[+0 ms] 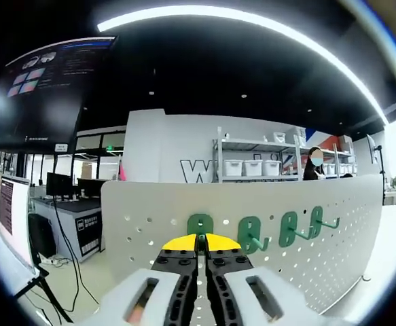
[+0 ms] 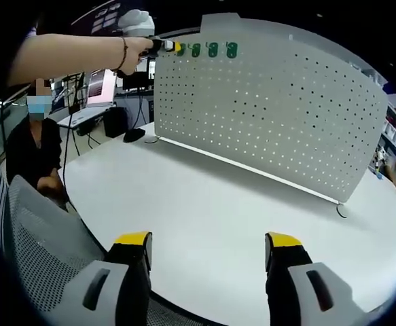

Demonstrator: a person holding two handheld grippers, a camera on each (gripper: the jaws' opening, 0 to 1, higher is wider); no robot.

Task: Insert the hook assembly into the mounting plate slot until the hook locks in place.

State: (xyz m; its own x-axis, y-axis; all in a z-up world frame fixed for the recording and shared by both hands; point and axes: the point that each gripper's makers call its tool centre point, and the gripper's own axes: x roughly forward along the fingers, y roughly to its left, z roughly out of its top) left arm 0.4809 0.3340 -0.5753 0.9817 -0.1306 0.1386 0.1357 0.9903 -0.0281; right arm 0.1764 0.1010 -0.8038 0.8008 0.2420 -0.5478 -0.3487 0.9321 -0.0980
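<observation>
The left gripper (image 1: 200, 246), jaws clenched on a small, rigid, probably light green plastic hook (image 1: 199, 225), best pinched at its flat base, presses it to the white perforated metal pegboard (image 1: 150, 210) top row, while the right gripper (image 2: 208, 246) hangs released above the white table (image 2: 211, 197).

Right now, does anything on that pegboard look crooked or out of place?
Nothing stands out. The green hooks sit in an even row near the top of the pegboard, and the left claw is shut on one hook at the row's end.

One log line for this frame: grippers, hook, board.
left gripper: shut on green hook at pegboard top | right gripper: open, empty, over white table | hooks mounted
</observation>
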